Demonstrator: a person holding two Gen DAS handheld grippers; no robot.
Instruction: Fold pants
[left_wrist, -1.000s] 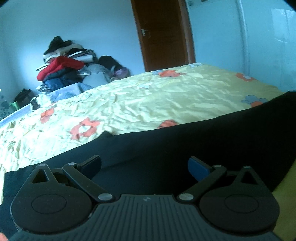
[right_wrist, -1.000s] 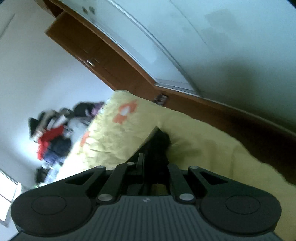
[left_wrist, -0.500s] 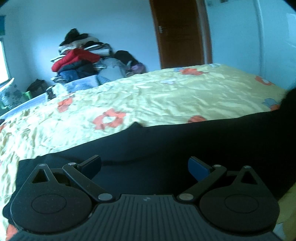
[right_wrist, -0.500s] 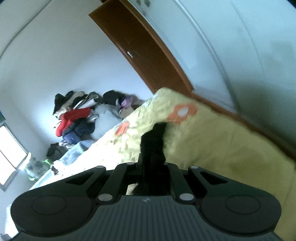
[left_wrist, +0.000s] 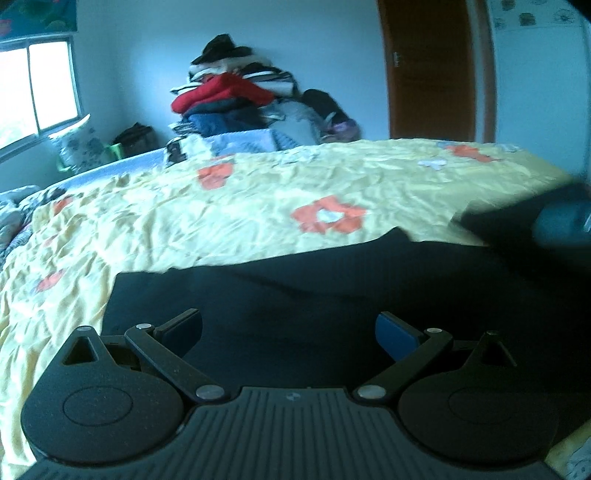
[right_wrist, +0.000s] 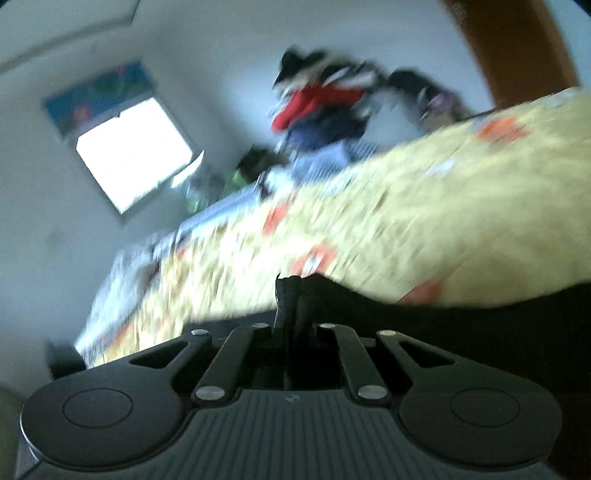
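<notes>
Yellow crumpled bed sheet with orange flowers (left_wrist: 258, 206) is covered near the front by dark soft pants (left_wrist: 332, 288). Wide open, the left claw (left_wrist: 288, 330) is held over them. A bunched fold is pinched in the closed right claw (right_wrist: 290, 325); that view is blurred.

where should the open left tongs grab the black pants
Take the pants at the far-left corner edge, coming in low from the left over the bedspread. That edge lies flat and exposed there. The left tongs are open; the right tongs already pinch a bunched part.
</notes>
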